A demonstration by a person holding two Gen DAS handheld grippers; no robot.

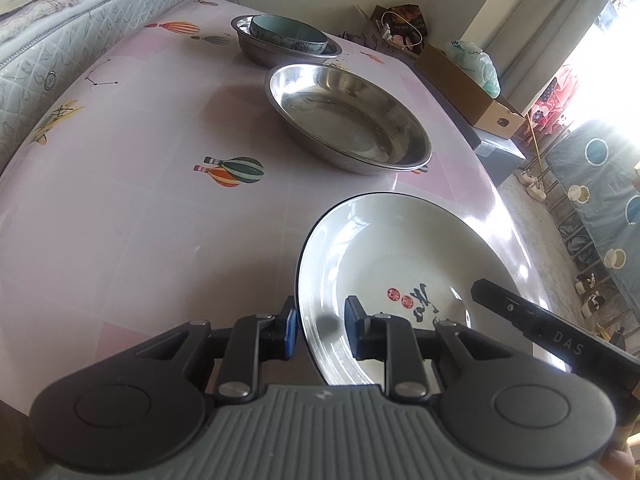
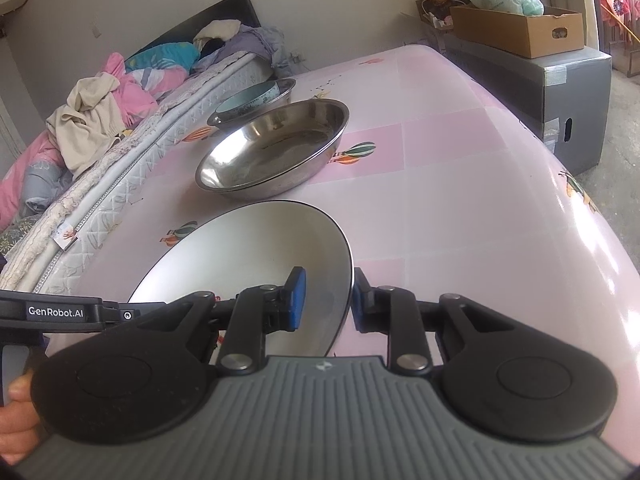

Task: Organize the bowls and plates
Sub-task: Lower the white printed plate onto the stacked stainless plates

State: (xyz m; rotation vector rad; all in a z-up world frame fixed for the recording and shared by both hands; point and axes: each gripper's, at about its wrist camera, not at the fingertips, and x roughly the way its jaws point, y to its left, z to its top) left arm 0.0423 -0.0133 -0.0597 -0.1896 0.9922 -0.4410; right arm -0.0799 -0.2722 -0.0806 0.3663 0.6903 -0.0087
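A white ceramic plate (image 1: 404,264) with a dark rim and black-and-red markings is near the table's front; it also shows in the right wrist view (image 2: 256,252). My left gripper (image 1: 320,328) straddles its left rim, one pad outside, one inside. My right gripper (image 2: 326,300) straddles its right rim the same way. Both sets of jaws look closed on the rim. Behind it lie stacked steel dishes (image 1: 348,120), also in the right wrist view (image 2: 276,148). Farther back a teal bowl (image 1: 288,34) sits in a steel basin (image 1: 256,46).
The table has a pink balloon-print cloth (image 1: 140,200). A mattress (image 1: 60,40) with piled clothes (image 2: 100,104) borders its left side. A cardboard box (image 2: 520,28) on a dark crate (image 2: 560,92) stands at the right.
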